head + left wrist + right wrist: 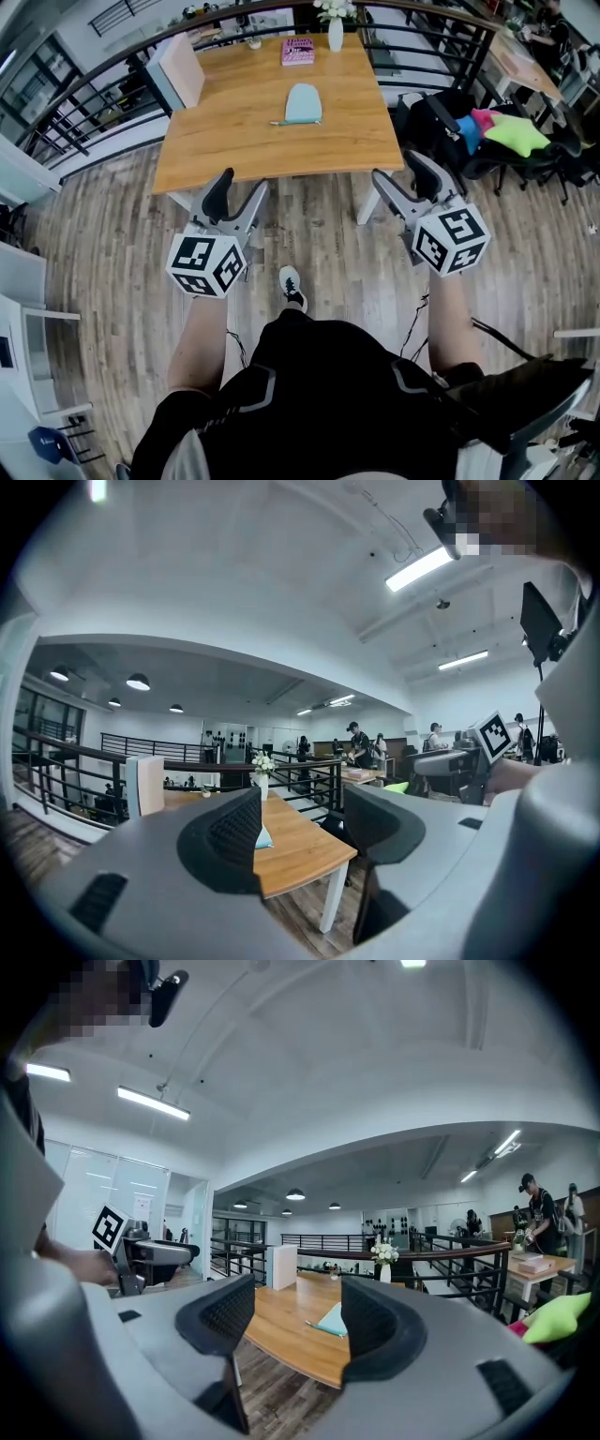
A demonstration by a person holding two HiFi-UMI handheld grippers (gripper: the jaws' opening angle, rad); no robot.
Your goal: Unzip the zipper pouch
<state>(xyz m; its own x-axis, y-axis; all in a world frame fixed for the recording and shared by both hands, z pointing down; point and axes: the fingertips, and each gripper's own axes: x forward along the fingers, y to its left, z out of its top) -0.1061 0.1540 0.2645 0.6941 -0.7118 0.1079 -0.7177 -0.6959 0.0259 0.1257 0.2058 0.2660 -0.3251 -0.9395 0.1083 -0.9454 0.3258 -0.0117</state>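
A pale blue zipper pouch lies flat near the middle of the wooden table, its zipper edge toward me. In the right gripper view the pouch shows between the jaws, far off. Part of the pouch peeks past the left jaw in the left gripper view. My left gripper hangs over the floor in front of the table's near edge, open and empty. My right gripper is level with it on the right, open, nothing between its fingers.
A pink book and a white vase of flowers stand at the table's far side, a white box at its far left corner. A black railing runs behind. Chairs with bright cushions are at the right.
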